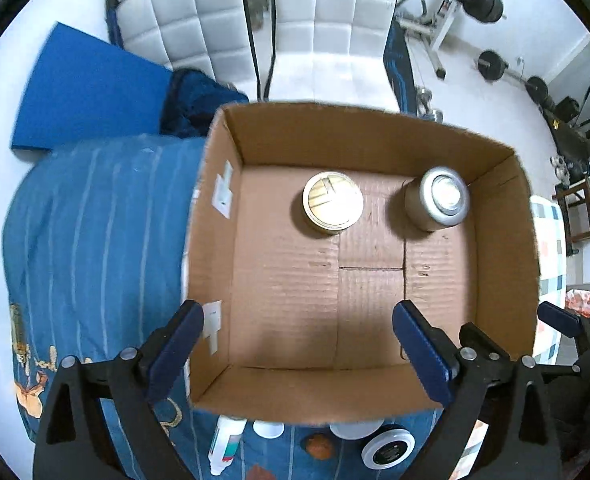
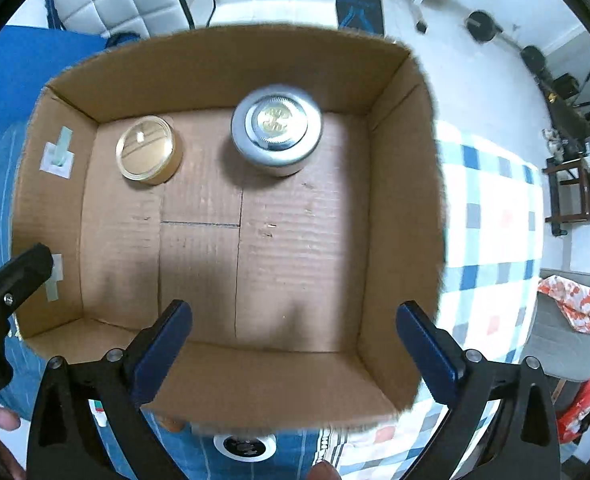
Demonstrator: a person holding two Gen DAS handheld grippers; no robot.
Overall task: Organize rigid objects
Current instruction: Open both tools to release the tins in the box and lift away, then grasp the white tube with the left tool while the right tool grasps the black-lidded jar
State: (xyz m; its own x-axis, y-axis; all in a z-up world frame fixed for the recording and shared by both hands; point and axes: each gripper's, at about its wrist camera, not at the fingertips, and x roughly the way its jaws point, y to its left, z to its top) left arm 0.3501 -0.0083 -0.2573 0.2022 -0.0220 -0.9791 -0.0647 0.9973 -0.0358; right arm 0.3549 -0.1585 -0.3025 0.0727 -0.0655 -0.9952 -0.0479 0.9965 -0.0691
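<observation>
An open cardboard box [image 1: 255,140] [image 2: 399,200] stands on a bed. Inside, near its far wall, sit a gold-lidded round jar [image 1: 332,202] [image 2: 145,152] and a silver-lidded round jar [image 1: 441,198] [image 2: 277,130]. My left gripper [image 1: 297,344] is open and empty above the box's near edge. My right gripper [image 2: 295,344] is open and empty above the box's near right part. Below the box's near wall lie a white tube [image 1: 225,442], a white cap [image 1: 269,428], a small orange object [image 1: 319,446] and a black-and-white round tin [image 1: 387,448] [image 2: 244,446].
A blue patterned bedspread [image 1: 95,240] covers the bed left of the box, a checked cloth [image 2: 491,216] lies to its right. White padded chairs [image 1: 335,24], a blue mat [image 1: 83,88] and weight equipment [image 1: 487,0] stand beyond.
</observation>
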